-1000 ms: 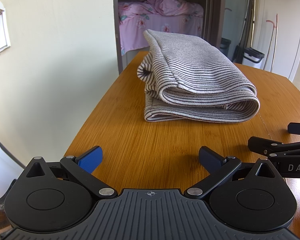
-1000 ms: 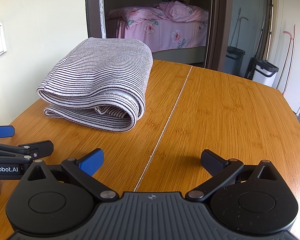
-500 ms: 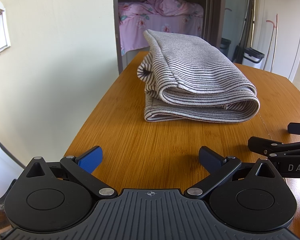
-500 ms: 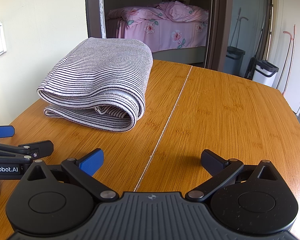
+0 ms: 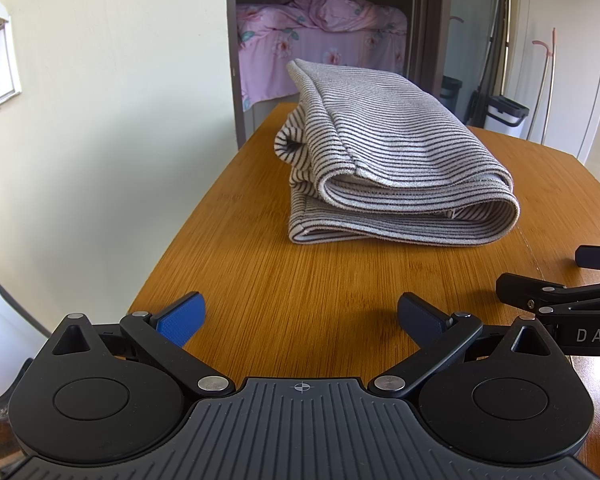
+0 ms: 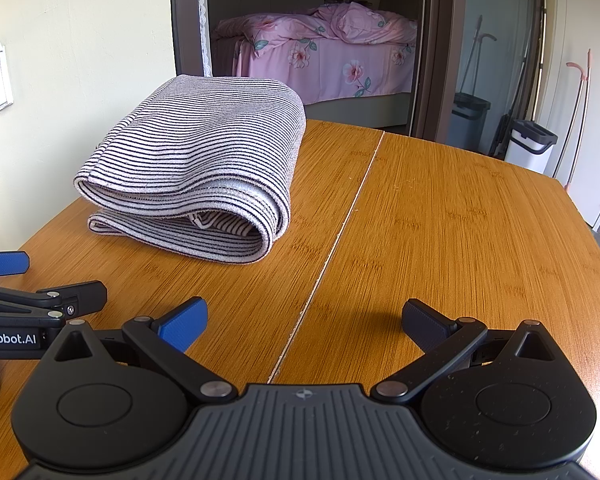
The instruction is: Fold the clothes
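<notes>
Left claw (image 5: 300, 314) released, blue pads spread wide, empty, low over near edge of wooden bamboo-grain table (image 5: 260, 280). Grey-and-black striped knit garment (image 5: 384, 168) folded into compact multi-layer bundle, resting on table's left half, well ahead of both claws, untouched. Placement judged deliberate: fold appears complete, bundle set aside. Right claw (image 6: 304, 318) likewise released, empty, straddling table's centre seam (image 6: 340, 224), well apart from garment, apparently parked.
</notes>
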